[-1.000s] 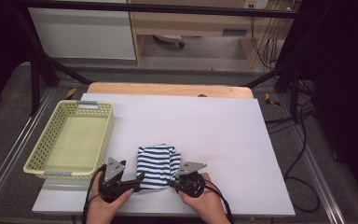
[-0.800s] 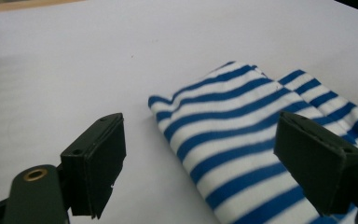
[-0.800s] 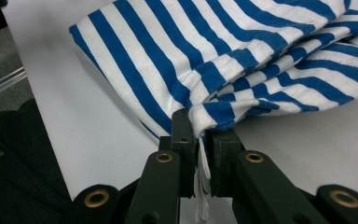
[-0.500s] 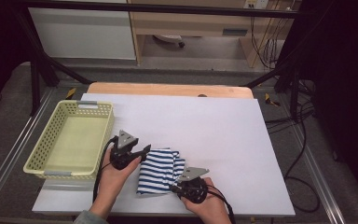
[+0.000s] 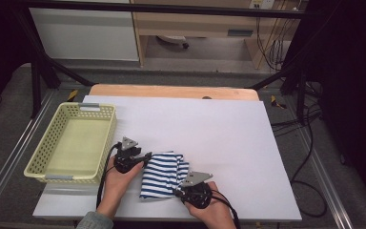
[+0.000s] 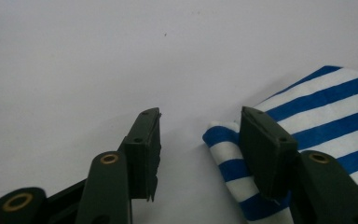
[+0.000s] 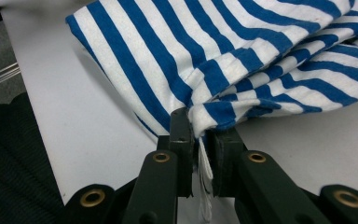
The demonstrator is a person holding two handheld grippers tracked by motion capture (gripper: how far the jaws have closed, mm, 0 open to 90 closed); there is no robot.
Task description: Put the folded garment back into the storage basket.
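In the high view, a white table takes up the middle of the frame, with a yellow basket at its left edge. A blue-and-white striped cloth lies folded and bunched in the lower middle of the frame, near the table's front edge. The left gripper sits just left of the cloth at its upper left corner, held by the left hand coming up from the bottom. The right gripper is at the cloth's lower right edge, in the right hand near the bottom of the frame.

In the left gripper view, the left gripper has its jaws spread well apart – nothing is between them but bare table. The striped cloth fills the right of the frame, and its folded corner lies just beside the inner face of the right-hand jaw; whether they touch I cannot tell.

In the right gripper view, the right gripper has its jaws pressed together on a bunched edge of the striped cloth – a white hem strip hangs down through the narrow gap. The rest of the cloth spreads across the upper frame, resting on the table. A dark sleeve shows at the lower left.
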